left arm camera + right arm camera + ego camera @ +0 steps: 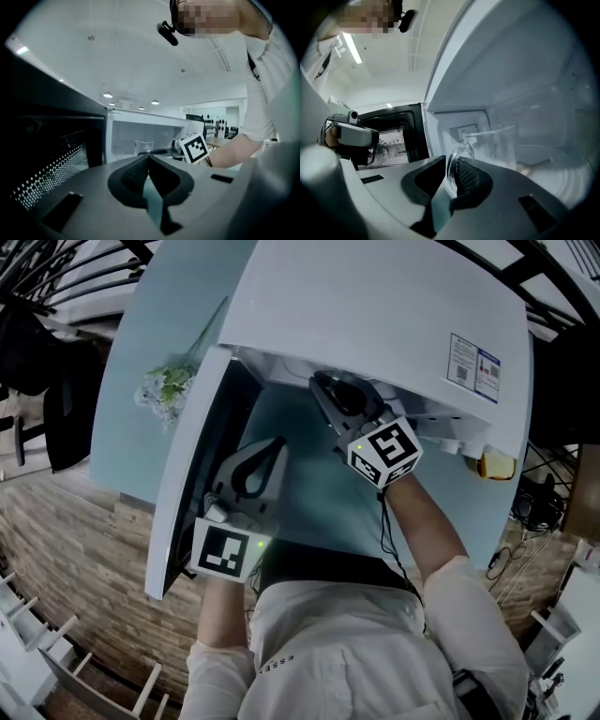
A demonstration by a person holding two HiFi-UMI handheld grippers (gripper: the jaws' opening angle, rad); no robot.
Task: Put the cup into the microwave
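A clear glass cup (494, 145) with a handle stands upright inside the white microwave (375, 315), over its glass turntable (567, 178). My right gripper (449, 164) reaches into the cavity and is shut on the cup's handle. In the left gripper view the cup (143, 146) shows inside the cavity, with the right gripper (161, 151) at its side. The microwave door (192, 456) is swung wide open to the left. My left gripper (277, 442) hovers beside the door's inner face, shut with nothing between its fingers.
The microwave stands on a pale blue table (309, 507). A bunch of artificial flowers (167, 385) lies on the table left of the microwave. A yellow object (495, 465) sits at the microwave's right front corner. Wood flooring lies below the table's edge.
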